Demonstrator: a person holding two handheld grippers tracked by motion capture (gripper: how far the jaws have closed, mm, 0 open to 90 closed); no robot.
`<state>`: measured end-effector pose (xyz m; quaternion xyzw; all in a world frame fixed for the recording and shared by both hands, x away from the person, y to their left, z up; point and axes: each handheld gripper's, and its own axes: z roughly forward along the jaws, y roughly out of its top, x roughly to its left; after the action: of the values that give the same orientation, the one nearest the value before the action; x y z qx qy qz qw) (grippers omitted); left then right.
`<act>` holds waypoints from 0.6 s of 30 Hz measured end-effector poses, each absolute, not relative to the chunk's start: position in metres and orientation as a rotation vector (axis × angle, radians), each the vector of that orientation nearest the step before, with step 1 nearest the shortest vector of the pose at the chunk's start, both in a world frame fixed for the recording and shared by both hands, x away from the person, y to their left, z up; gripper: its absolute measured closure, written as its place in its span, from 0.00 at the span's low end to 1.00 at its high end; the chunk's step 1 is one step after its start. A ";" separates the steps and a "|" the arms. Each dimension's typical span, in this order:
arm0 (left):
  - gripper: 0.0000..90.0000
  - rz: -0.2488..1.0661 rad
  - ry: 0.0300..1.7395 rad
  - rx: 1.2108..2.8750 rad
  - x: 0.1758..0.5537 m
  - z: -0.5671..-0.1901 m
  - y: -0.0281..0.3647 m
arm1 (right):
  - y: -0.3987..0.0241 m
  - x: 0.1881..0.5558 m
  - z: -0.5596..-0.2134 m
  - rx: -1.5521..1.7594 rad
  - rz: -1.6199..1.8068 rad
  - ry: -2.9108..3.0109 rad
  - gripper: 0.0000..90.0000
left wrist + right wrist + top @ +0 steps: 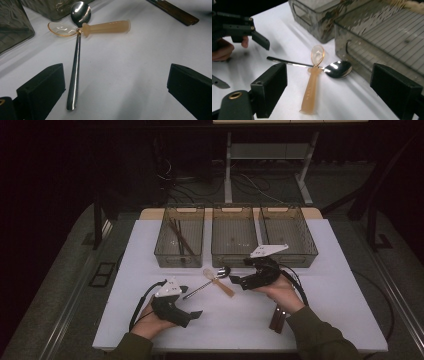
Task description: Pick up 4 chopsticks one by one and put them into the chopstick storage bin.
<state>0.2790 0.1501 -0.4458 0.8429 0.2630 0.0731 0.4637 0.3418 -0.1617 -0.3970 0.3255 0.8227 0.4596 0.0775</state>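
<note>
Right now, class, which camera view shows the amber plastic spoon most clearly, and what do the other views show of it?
The right gripper view: the amber plastic spoon lies whole between the jaws, crossing over the metal spoon. The left gripper view also shows it whole, but farther off. The high view shows it small and dim.

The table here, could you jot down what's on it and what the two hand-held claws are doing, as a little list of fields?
Surface: white table
Bins: three clear bins side by side at the far edge
Left bin contents: dark sticks
Centre items: metal spoon with amber plastic spoon lying across it
Near right: dark brown sticks
Left gripper: open, holding nothing
Right gripper: open, beside the spoons
</note>
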 end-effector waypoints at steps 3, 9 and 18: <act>0.01 0.181 0.646 2.078 0.278 -0.445 0.150 | -0.159 0.340 -0.403 0.988 1.360 2.479 0.16; 0.01 0.181 0.641 2.076 0.278 -0.445 0.151 | -0.147 0.338 -0.415 1.007 1.333 2.509 0.26; 0.01 0.181 0.638 2.078 0.278 -0.445 0.150 | -0.135 0.334 -0.429 0.984 1.255 2.574 0.44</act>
<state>0.2778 0.1505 -0.4451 0.8450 0.2594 0.0734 0.4618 0.3338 -0.1347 -0.4293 0.3244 0.8487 0.4137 0.0568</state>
